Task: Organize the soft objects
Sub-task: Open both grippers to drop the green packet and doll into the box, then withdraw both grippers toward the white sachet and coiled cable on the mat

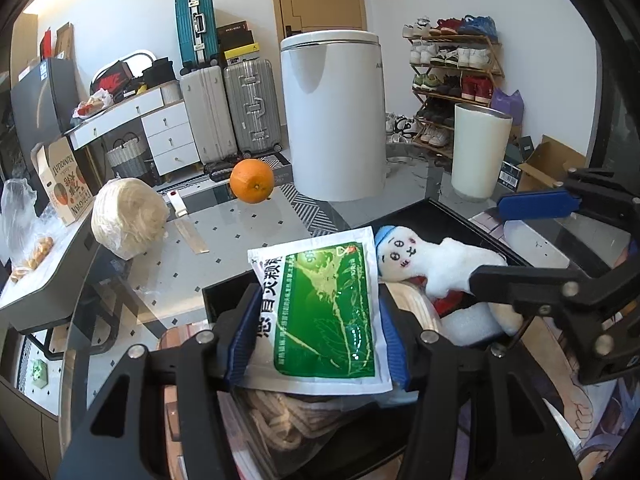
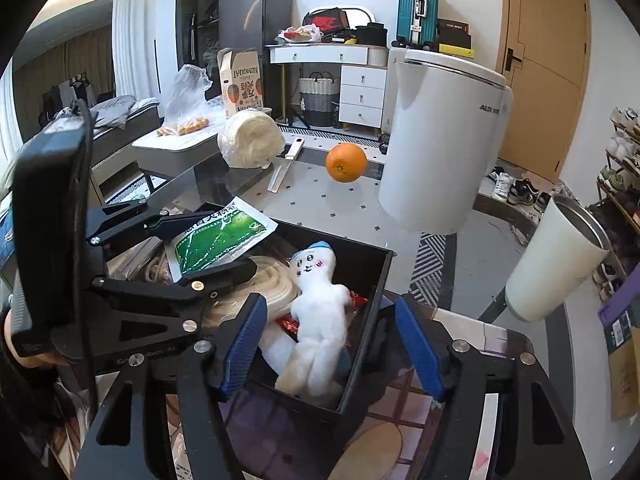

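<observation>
Here the left hand-held gripper point(image 1: 316, 320) clamps the green sachet point(image 1: 320, 312), hiding the box point(image 2: 372, 304) contents; the right hand-held gripper point(image 2: 332, 344) gapes.

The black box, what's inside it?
Inside the black box lie a white plush doll, coiled rope and something in a red wrapper. The doll hides the bottom.

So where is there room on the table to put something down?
There is bare glass between the orange, the black box and the big white bin. More lies between the bin and the white cup. The box is crowded: plush doll, tubing, and the green packet held by the left gripper.
</observation>
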A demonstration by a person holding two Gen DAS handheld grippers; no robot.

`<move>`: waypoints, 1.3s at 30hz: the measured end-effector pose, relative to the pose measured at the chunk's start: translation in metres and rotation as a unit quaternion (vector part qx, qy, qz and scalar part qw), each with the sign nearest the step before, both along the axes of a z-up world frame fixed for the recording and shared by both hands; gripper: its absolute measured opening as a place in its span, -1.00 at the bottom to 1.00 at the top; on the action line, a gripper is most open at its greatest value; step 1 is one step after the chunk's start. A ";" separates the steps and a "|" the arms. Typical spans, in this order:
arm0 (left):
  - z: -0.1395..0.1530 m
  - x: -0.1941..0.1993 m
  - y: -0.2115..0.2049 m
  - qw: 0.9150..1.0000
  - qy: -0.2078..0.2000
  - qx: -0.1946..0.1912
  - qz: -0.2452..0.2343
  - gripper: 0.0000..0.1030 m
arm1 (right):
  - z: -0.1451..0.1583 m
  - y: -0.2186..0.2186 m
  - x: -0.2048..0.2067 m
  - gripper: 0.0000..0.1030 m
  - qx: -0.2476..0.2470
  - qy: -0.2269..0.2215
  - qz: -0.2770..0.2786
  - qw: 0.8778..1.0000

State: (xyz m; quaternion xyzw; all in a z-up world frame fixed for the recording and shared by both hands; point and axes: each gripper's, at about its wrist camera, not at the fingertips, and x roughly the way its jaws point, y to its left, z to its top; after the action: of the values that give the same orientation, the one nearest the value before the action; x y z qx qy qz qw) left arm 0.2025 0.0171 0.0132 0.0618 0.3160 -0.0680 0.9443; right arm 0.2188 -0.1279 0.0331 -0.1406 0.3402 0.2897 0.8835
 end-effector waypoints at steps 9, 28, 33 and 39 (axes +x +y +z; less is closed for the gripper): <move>0.013 -0.017 0.006 1.000 -0.013 -0.013 0.014 0.58 | 0.012 -0.021 -0.013 0.55 0.021 -0.017 -0.016 1.000; 0.024 -0.107 0.031 0.995 -0.034 -0.068 0.069 1.00 | -0.001 -0.052 -0.064 0.99 0.055 0.033 -0.002 0.998; 0.023 -0.125 0.021 0.996 -0.032 -0.057 0.062 1.00 | -0.005 -0.058 -0.081 0.99 0.047 0.036 0.005 0.998; 0.019 -0.142 0.015 0.996 -0.024 -0.057 0.059 1.00 | -0.006 -0.059 -0.094 0.99 0.026 0.035 0.024 0.999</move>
State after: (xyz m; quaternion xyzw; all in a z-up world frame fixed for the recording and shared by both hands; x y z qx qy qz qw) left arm 0.0600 0.0319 0.0324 -0.0091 0.2917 -0.0288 0.9560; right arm 0.1250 -0.1864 0.0267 -0.1155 0.3599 0.3245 0.8671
